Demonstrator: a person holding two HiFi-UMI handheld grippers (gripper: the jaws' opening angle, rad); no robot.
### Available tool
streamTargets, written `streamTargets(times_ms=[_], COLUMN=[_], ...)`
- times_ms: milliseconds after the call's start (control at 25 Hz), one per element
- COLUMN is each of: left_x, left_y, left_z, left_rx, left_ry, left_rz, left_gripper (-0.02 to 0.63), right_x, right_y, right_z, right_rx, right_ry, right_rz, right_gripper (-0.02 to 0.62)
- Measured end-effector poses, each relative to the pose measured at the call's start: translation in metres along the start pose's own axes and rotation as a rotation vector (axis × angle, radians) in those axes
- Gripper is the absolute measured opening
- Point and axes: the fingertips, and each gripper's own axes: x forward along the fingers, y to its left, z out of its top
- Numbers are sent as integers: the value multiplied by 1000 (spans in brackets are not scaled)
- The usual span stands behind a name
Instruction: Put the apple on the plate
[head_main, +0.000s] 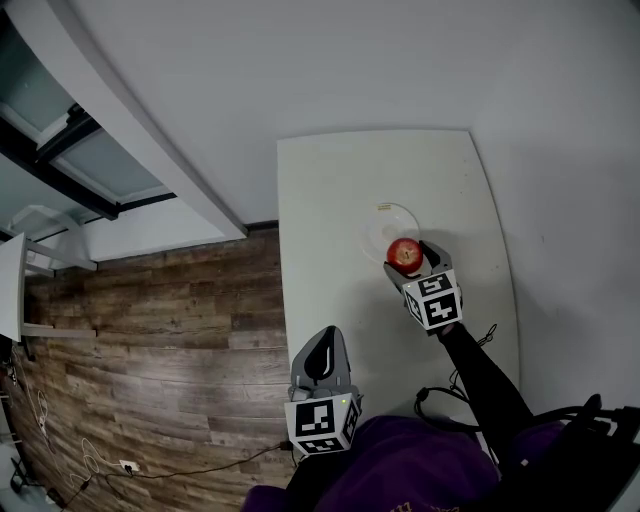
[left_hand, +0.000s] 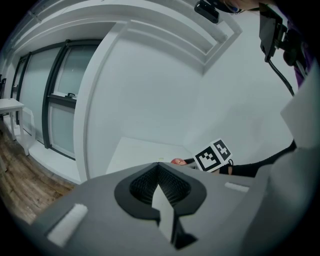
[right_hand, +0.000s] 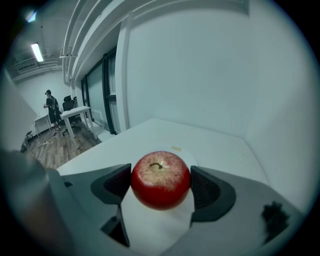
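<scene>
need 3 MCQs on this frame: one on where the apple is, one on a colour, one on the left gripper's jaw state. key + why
1. Where is the apple? A in a bowl; B between the right gripper's jaws, over the plate; C on a shelf.
2. What colour is the plate? A white; B blue; C black.
3. How do the left gripper's jaws stand? A wide apart; B clamped on a cup; C together, nothing between them.
Key: 1 B, both jaws press the apple, plate beneath; 2 A, white in the head view; 3 C, its view shows them meeting, empty.
</scene>
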Motion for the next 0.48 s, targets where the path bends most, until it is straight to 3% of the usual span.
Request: streamTargets(times_ms=[480], left_x=[8], left_y=[1], left_z=[-3], left_rx=[7], left_ry=[27], left_rz=[-6], left_gripper=[6], right_x=[19], right_y=[-4], right_z=[11], right_rx=[-9], right_ry=[-6], right_rz=[5], right_gripper=[374])
